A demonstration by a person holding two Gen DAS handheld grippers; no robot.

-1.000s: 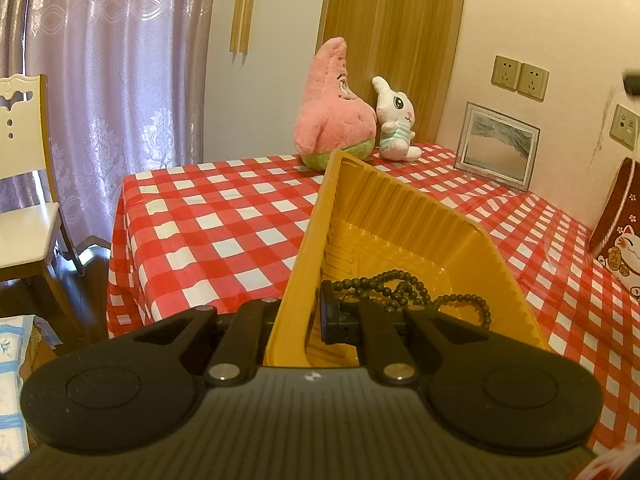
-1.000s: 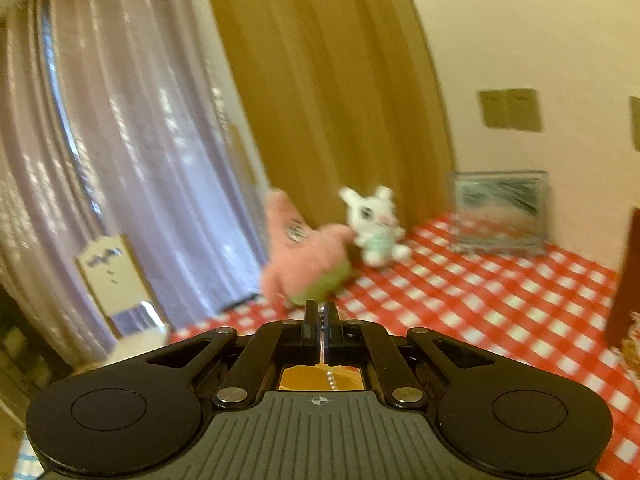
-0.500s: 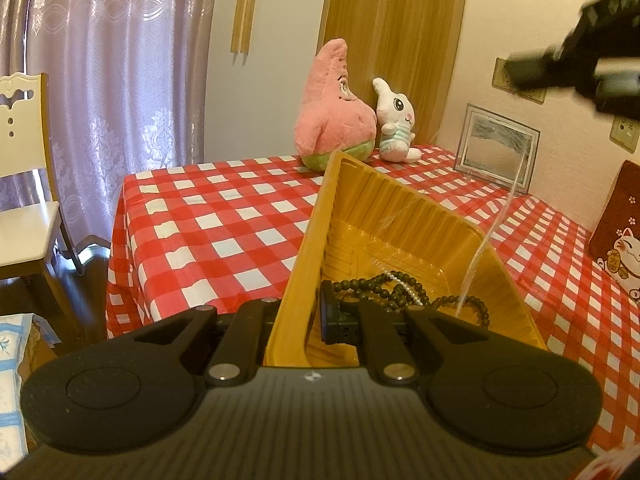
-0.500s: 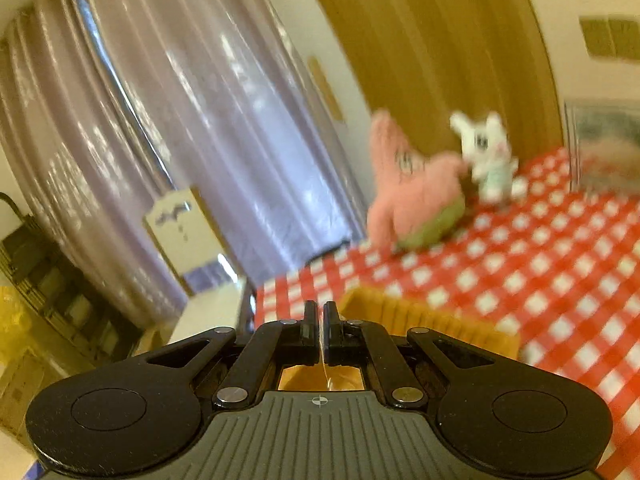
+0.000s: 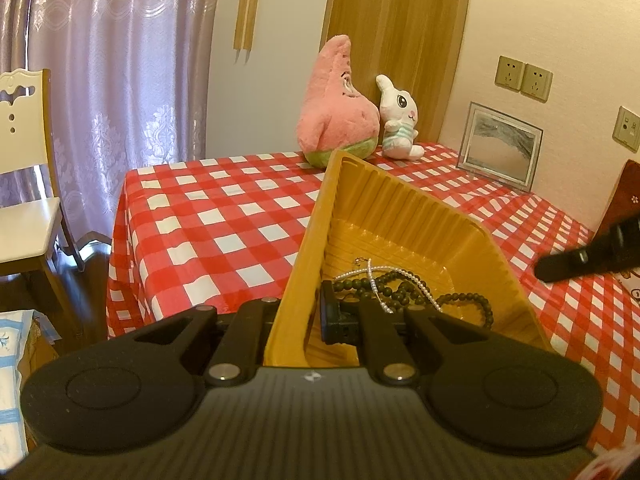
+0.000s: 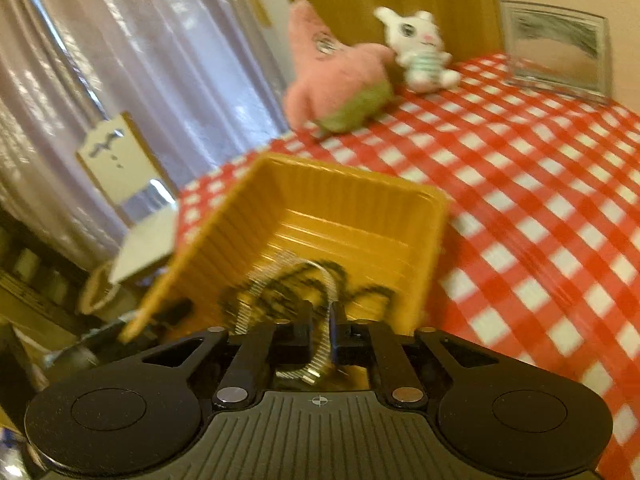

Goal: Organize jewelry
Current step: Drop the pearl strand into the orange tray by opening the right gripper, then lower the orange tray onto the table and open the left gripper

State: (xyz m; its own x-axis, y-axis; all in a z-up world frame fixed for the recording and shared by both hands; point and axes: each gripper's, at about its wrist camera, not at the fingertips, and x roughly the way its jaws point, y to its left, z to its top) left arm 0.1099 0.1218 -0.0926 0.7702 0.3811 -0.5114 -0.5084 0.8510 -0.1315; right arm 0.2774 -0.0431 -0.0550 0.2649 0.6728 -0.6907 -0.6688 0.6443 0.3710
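White pearl-bead strand (image 5: pixel 376 280) lies in ribbed yellow plastic tray (image 5: pixel 404 216), draped over dark round-bead necklace (image 5: pixel 400 292). Strand tail runs between right gripper (image 6: pixel 321 330) fingers, which have just been opening; gap visible, not pinching. Left gripper (image 5: pixel 304 312) fingers clamp tray's near wall. Tray sits on red-and-white checked surface (image 5: pixel 224 216).

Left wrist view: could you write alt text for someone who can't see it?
A black left gripper clamps the side wall of a yellow tray holding a dark bead string and a pearl chain, on a red-checked tablecloth. Two plush toys sit behind.
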